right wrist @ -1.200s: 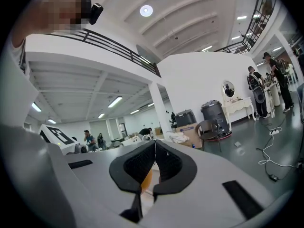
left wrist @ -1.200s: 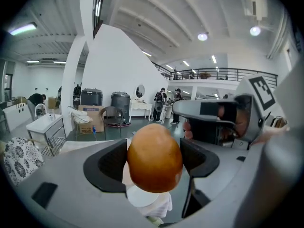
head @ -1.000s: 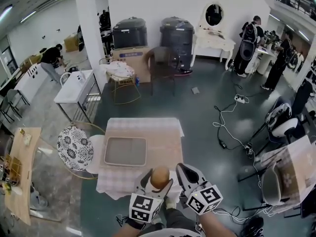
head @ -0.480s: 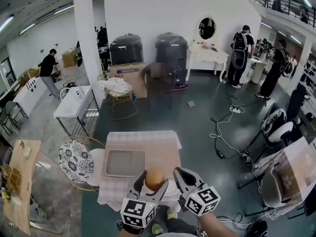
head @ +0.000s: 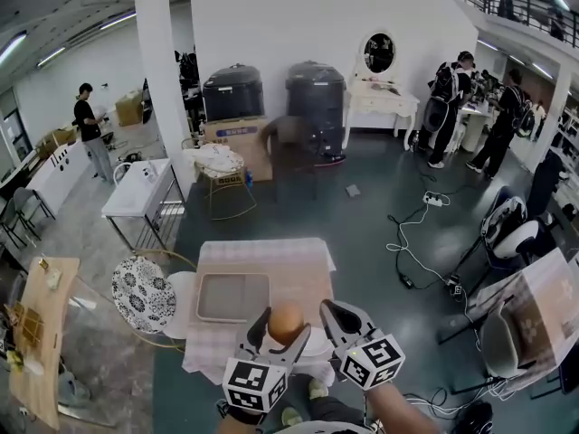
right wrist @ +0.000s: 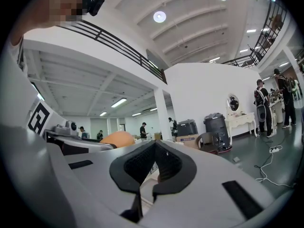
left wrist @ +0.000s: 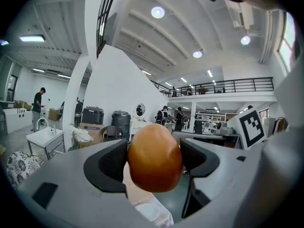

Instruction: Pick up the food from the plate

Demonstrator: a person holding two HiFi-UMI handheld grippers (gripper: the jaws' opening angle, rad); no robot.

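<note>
An orange-brown, egg-shaped bun (head: 286,321) is held up over the near edge of the checked-cloth table (head: 303,274). My left gripper (head: 282,330) is shut on the bun, whose rounded body (left wrist: 155,156) fills the gap between the two dark pads. A white plate (head: 316,348) lies just under and right of the bun on the table's near edge. My right gripper (head: 336,317) hangs close beside the left one, its jaws together (right wrist: 153,171) with nothing between them. From the right gripper view the bun (right wrist: 118,138) shows at the left.
A grey rectangular tray (head: 233,297) lies on the left half of the table. A round patterned chair (head: 143,294) stands at the table's left, and a wooden table (head: 32,333) further left. Cables (head: 412,242) trail over the floor to the right. People stand far back.
Both grippers and the held bun have risen slightly and sit a little further over the table. The left gripper stays shut on the bun throughout.
</note>
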